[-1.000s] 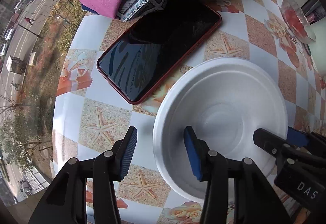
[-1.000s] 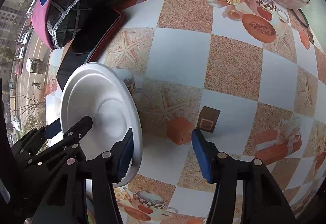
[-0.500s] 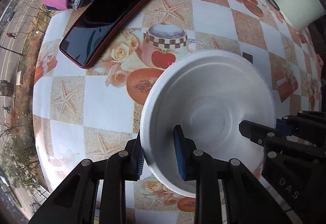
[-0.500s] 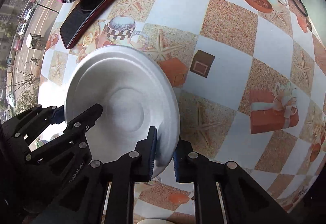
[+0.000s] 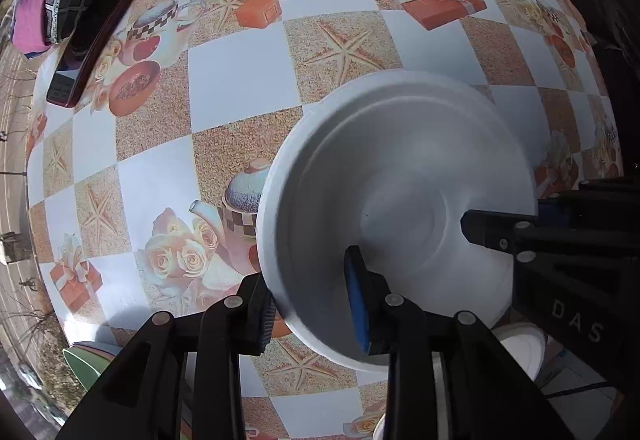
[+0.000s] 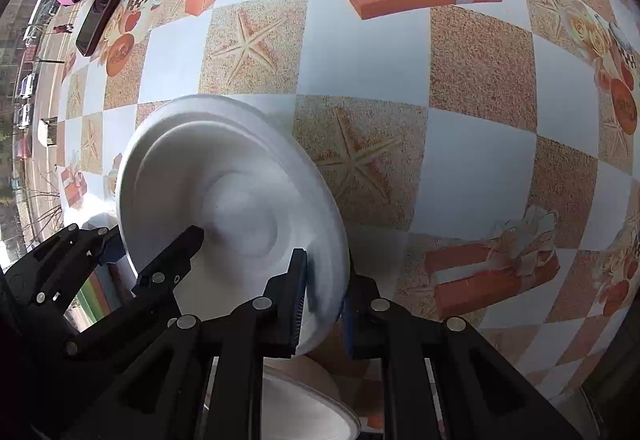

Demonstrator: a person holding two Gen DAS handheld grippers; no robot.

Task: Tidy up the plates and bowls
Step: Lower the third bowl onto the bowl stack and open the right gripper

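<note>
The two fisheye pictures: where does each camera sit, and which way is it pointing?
Left wrist: sits on the left gripper, looking along its jaws down at the white plate and patterned tablecloth; the right gripper intrudes from the right.
Right wrist: sits on the right gripper, facing the same plate; the left gripper shows at left.
Shared: plate, tablecloth, phone.

Left gripper (image 5: 312, 300), right gripper (image 6: 322, 296), jaws clamped

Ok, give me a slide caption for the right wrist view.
Both hand-held grippers, right and left, clamp opposite rims of a white plate above the patterned tablecloth.
</note>
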